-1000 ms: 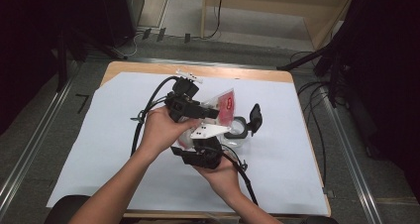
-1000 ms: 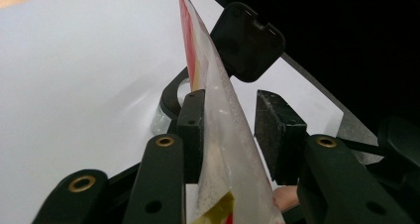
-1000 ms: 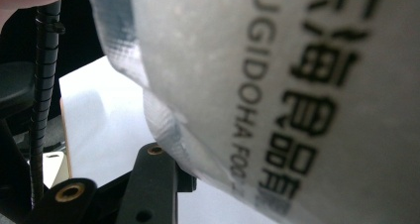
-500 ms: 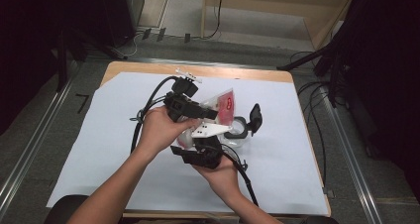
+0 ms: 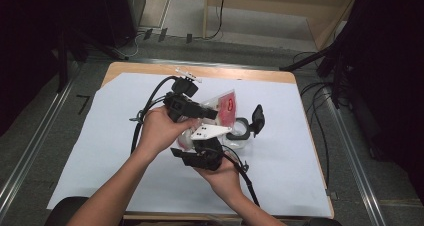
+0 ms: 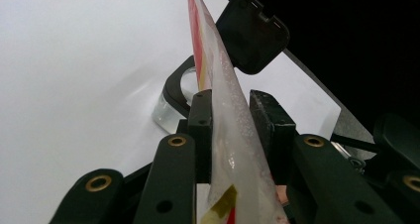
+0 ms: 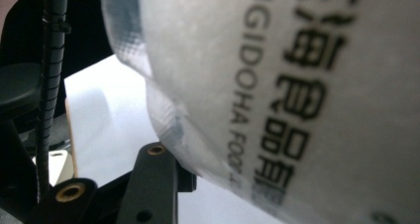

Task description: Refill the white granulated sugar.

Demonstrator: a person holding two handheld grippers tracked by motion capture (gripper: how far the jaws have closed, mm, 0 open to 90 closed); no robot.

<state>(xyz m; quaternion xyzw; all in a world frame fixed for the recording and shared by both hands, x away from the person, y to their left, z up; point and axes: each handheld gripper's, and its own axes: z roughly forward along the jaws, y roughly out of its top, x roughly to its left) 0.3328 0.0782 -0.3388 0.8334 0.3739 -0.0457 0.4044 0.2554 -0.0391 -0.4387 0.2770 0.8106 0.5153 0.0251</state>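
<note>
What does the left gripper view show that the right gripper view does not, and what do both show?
Left gripper view alone: the red and yellow edge of the plastic bag, standing thin between the left tool jaws, which have just been closing on it, and a clear container with its open black lid. Right gripper view alone: black printed letters on the bag's side. Both: the bag and the white sheet.

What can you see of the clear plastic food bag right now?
The clear plastic food bag with red print is thin, crinkled film, red and yellow on one face, black lettering on another. It hangs edge-on between the left hand-held gripper jaws, which have just been closing. The right hand-held gripper is at its lower end, above the white paper sheet.
</note>
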